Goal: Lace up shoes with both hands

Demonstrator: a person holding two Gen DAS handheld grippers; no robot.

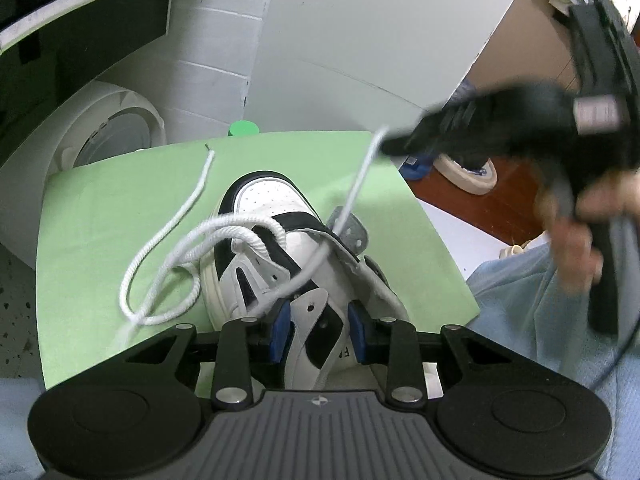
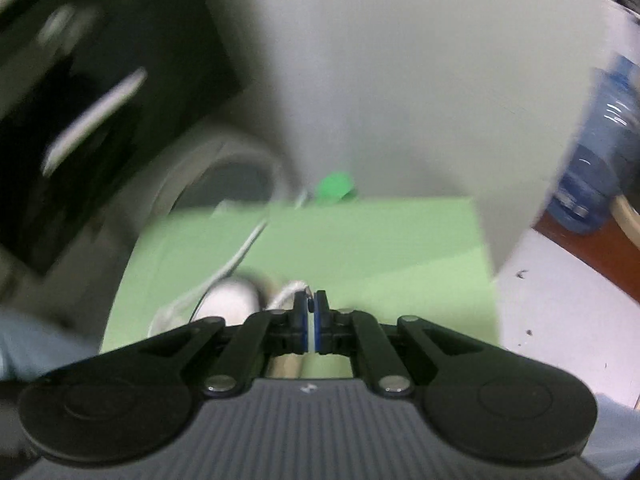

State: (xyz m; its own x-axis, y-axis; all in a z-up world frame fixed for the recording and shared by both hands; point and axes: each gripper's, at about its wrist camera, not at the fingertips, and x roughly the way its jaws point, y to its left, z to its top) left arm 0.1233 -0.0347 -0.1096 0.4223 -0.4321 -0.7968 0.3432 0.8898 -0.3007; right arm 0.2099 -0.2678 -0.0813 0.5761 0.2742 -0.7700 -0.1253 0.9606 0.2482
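A: Left wrist view. Where does the shoe (image 1: 280, 248) lie?

B: At the centre of the green mat (image 1: 100, 216) on the worktop, toe toward 12 o'clock. The left gripper (image 1: 318, 330) enters from 6 o'clock; its blue-padded fingers (image 1: 280, 328) are clamped on the shoe's white and black tongue flap.

A: And the lace (image 1: 168, 256)?

B: White cord. One end runs loose over the mat toward 11 o'clock and loops at 9 o'clock of the shoe. The other end rises taut from the eyelets toward 1 o'clock, into the blurred right gripper (image 1: 396, 146).

A: Right wrist view, the state of that gripper (image 2: 311, 308)?

B: Its fingers (image 2: 320, 320) stand together, nipping the lace end (image 2: 290, 290), which shows just at 11 o'clock of the tips. The frame is motion-blurred; the shoe toe (image 2: 230, 300) appears pale at 9 o'clock of the tips.

A: Surroundings?

B: A person's hand (image 1: 576, 248) holds the right gripper at 3 o'clock; a roll of tape (image 1: 468, 176) lies beyond the mat at 2 o'clock.
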